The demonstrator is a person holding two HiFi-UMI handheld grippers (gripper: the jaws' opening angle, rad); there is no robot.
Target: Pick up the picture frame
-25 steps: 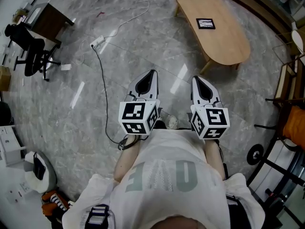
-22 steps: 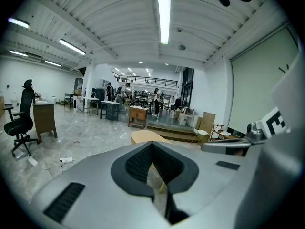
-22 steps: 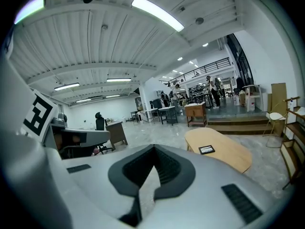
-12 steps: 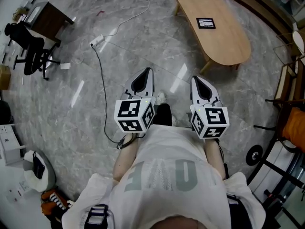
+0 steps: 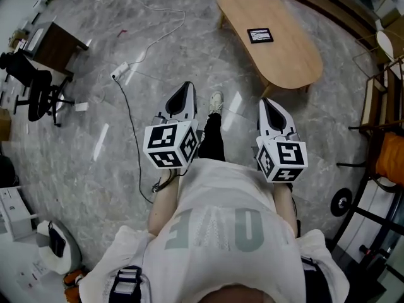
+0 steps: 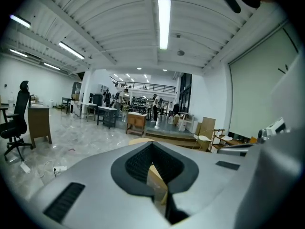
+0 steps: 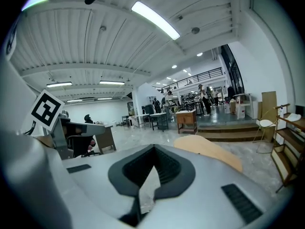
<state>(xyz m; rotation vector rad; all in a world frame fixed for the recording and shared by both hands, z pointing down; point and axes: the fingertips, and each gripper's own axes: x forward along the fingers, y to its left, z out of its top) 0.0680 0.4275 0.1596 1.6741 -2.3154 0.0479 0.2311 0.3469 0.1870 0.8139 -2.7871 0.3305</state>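
Counting from the head view: two grippers, one picture frame, one table, one office chair, one desk and one power strip.

The left gripper [image 5: 187, 86] and the right gripper [image 5: 264, 101] are held side by side above the floor, well apart from each other and both pointing towards the far side. Each has its jaws closed tip to tip with nothing between them.

The picture frame [image 5: 259, 35] lies flat on the low oval wooden table [image 5: 287, 59], far and slightly right of the grippers, well apart from both.

The floor [image 5: 95, 137] is polished grey marble-pattern tile carrying light reflections. The office chair [image 5: 35, 84] and the dark desk [image 5: 58, 41] stand at far left. The power strip [image 5: 120, 70] lies on the floor with a cable [image 5: 131, 125] trailing near.

The gripper views show a large open hall with strip lights and distant work benches.

The picture within the frame is too small to make out. Furniture at the right edge is cut off. The person's shirt [image 5: 218, 226] hides the hands.
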